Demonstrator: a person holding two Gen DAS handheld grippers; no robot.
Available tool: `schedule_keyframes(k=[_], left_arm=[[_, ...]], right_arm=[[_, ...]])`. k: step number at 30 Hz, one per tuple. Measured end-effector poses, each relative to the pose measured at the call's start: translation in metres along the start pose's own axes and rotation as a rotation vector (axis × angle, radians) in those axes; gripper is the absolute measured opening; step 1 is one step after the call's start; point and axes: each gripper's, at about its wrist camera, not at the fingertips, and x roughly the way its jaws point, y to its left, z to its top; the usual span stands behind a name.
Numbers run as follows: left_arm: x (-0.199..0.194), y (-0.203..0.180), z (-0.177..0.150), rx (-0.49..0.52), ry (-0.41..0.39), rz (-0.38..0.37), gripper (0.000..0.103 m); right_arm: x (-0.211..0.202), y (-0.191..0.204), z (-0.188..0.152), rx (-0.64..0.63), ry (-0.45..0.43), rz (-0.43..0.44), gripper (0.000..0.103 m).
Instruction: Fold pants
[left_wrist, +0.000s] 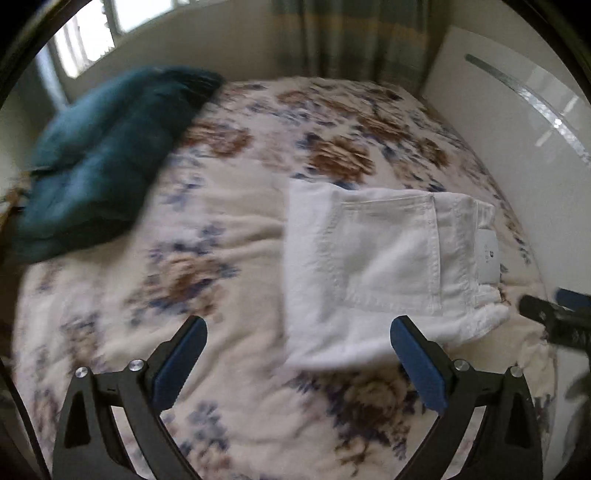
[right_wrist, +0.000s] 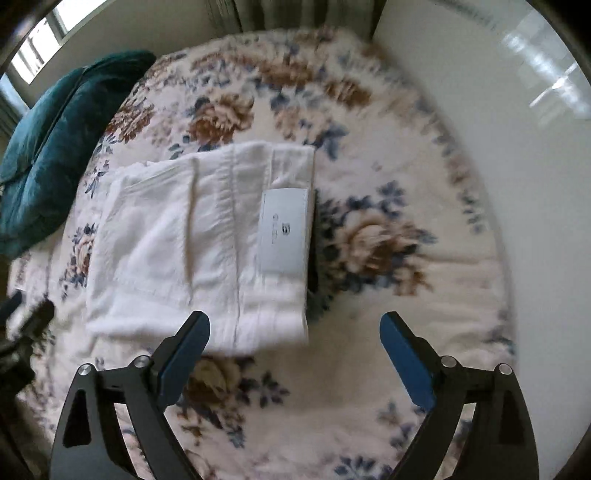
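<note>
a: how far along do the pants (left_wrist: 373, 266) look to you?

b: pretty much done, i'd say. they lie as a compact white rectangle, layers stacked, back pocket (left_wrist: 388, 254) and waist label (right_wrist: 284, 230) facing up. no leg trails out that i can see.

a: and the grippers?

b: the left gripper (left_wrist: 297, 354) has its fingers spread wide with nothing between them; it hangs over the blanket just at the near edge of the bundle. the right gripper (right_wrist: 295, 349) is also spread wide and empty, above the near corner by the waistband. neither touches the cloth, as far as i can tell.

a: so what's left?

b: maybe a smoothing pat, since the near edge looks a bit soft, though the blur makes that hard to judge. otherwise i'd call it finished.

a: where is it all lying?

b: on a bed under a cream floral blanket (right_wrist: 373, 236). the bundle sits towards the side with a glossy white panel (left_wrist: 517, 110). a dark teal cushion (left_wrist: 99, 158) sits well apart at the far side, with a window (left_wrist: 85, 40) and striped curtains (left_wrist: 351, 33) behind.
</note>
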Motion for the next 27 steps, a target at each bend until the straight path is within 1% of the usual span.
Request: schedule_keyframes(k=[2,4,6,7,12,13,16,23,27], left_arm=[[-0.029,0.002,-0.009,-0.02,-0.002,-0.01,0.102],[-0.069,0.005,-0.023,-0.034,-0.02,-0.025,0.102],[-0.099,0.007,-0.031,-0.038,-0.037,-0.035,0.102],[-0.117,0.007,-0.037,-0.036,-0.049,-0.044,0.102],[-0.204,0.009,-0.069,-0.02,-0.098,-0.069,0.102],[-0.225,0.011,-0.078,-0.014,-0.111,-0.077,0.102],[-0.272,0.012,-0.098,0.008,-0.137,-0.088,0.102],[-0.386,0.024,-0.154,0.037,-0.223,-0.08,0.102],[-0.44,0.04,-0.186,0.028,-0.256,-0.062,0.102]], right_arm=[[-0.045,0.001,-0.024,0.009,-0.033,-0.001,0.095],[-0.087,0.003,-0.048,0.015,-0.065,-0.003,0.095],[-0.13,0.006,-0.07,-0.001,-0.103,-0.006,0.095],[-0.145,0.008,-0.077,-0.01,-0.122,-0.011,0.095],[-0.245,0.017,-0.128,-0.052,-0.21,-0.033,0.095],[-0.267,0.02,-0.14,-0.056,-0.227,-0.037,0.095],[-0.328,0.025,-0.179,-0.054,-0.258,-0.026,0.095],[-0.451,0.038,-0.27,-0.049,-0.343,-0.025,0.095],[-0.522,0.046,-0.324,-0.052,-0.398,-0.018,0.095]])
